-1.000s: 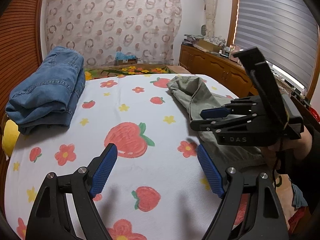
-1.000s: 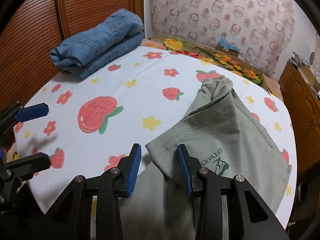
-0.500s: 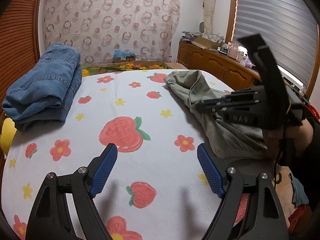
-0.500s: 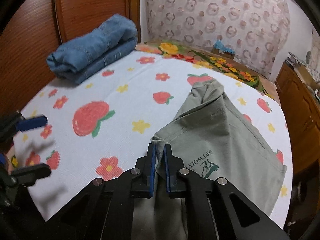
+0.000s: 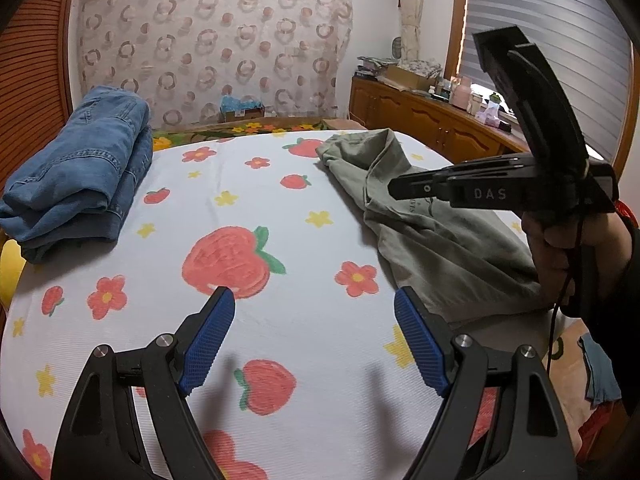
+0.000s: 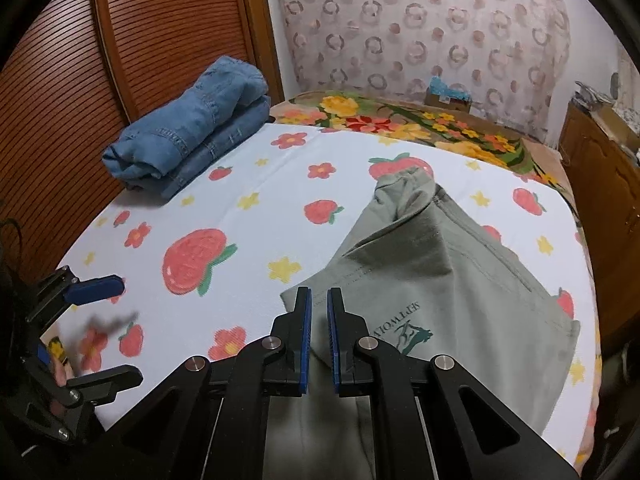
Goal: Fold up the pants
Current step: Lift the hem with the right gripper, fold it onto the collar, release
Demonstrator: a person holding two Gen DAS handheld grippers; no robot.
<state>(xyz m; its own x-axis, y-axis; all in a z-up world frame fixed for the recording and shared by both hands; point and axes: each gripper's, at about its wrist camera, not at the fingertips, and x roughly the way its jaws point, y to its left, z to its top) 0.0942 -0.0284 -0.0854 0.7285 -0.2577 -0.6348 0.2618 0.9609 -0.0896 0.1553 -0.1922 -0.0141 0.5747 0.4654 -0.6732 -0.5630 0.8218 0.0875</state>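
The near end of the grey-green pants (image 6: 440,280) runs out of sight beneath the right gripper (image 6: 319,334), and their right side drops over the bed's edge, so the full shape cannot be read. The printed logo on them is mirrored and only partly legible. In the left wrist view a person's hand (image 5: 560,248) and the gripper body cover part of the fabric.

The right gripper's blue pads stand a narrow slit apart, having just been closing, with a raised fold of the pants pinched between them. The left gripper (image 5: 314,340) has its jaws wide with nothing between them, hovering over the strawberry-print bedsheet (image 5: 280,320).

The pants lie on the right half of the bed, stretching away to the far side, right of the left gripper. Folded blue jeans (image 5: 76,168) sit at the far left, well apart.
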